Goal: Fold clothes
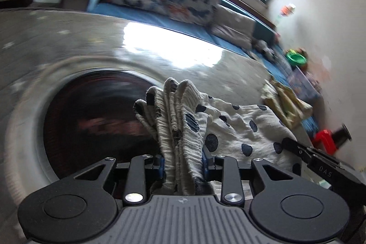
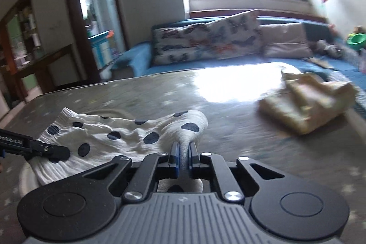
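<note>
A white garment with dark blue dots [image 1: 238,129] hangs stretched between both grippers above the grey table [image 1: 68,38]. My left gripper [image 1: 183,166] is shut on a thick bunched, ribbed edge of it, which stands up between the pads. In the right wrist view the same dotted garment [image 2: 109,141] spreads to the left, and my right gripper [image 2: 184,152] is shut on a thin folded corner of it. The other gripper's black finger [image 2: 45,150] shows at the garment's left edge. A folded pale yellow cloth [image 2: 308,104] lies at the table's right.
A round hole with a dark inside [image 1: 96,116] opens in the table under the left gripper. Behind the table runs a blue sofa [image 2: 183,65] with a butterfly cushion [image 2: 205,42] and a grey cushion [image 2: 286,42]. A green bowl [image 1: 297,58] and toys lie at the right.
</note>
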`<state>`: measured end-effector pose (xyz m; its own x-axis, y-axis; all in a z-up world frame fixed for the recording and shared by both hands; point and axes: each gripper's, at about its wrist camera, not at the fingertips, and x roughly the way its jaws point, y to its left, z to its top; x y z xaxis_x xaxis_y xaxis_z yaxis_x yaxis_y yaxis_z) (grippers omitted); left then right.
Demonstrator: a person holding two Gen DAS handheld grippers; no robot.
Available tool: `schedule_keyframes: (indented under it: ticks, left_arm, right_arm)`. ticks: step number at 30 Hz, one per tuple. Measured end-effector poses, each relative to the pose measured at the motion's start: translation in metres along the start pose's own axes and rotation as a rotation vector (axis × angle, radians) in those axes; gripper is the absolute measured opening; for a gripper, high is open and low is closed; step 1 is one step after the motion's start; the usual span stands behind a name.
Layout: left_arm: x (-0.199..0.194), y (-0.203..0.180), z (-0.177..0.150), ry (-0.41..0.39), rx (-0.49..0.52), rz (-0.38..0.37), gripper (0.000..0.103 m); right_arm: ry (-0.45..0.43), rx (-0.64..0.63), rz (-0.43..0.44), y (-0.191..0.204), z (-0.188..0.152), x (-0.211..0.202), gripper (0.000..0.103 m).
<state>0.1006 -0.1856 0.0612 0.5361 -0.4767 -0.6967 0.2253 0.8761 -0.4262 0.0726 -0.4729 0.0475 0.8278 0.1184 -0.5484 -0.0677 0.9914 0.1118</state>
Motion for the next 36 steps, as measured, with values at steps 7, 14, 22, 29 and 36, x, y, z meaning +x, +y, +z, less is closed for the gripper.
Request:
schedule_keyframes:
  ticks: [7,14,22,29,36]
  left_arm:
    - [0.046,-0.055,0.008,0.047,0.138,-0.086,0.032]
    - [0.085,-0.088,0.002,0.069,0.214,-0.144,0.032]
    - [0.111,-0.1,-0.012,0.097,0.278,-0.117,0.039]
    - [0.111,-0.111,-0.015,0.075,0.316,-0.08,0.05]
    - [0.101,-0.104,-0.015,0.052,0.329,-0.041,0.063]
  right_arm:
    - [-0.039,0.049,-0.184,-0.056,0.003,-0.013,0.006]
    - [-0.043,0.101,-0.322,-0.095,-0.01,-0.013,0.006]
    - [-0.012,0.088,-0.401,-0.115,-0.031,-0.005,0.006]
    - [0.014,0.09,-0.406,-0.118,-0.036,0.0,0.008]
    - [0.01,0.075,-0.414,-0.114,-0.034,-0.006,0.019]
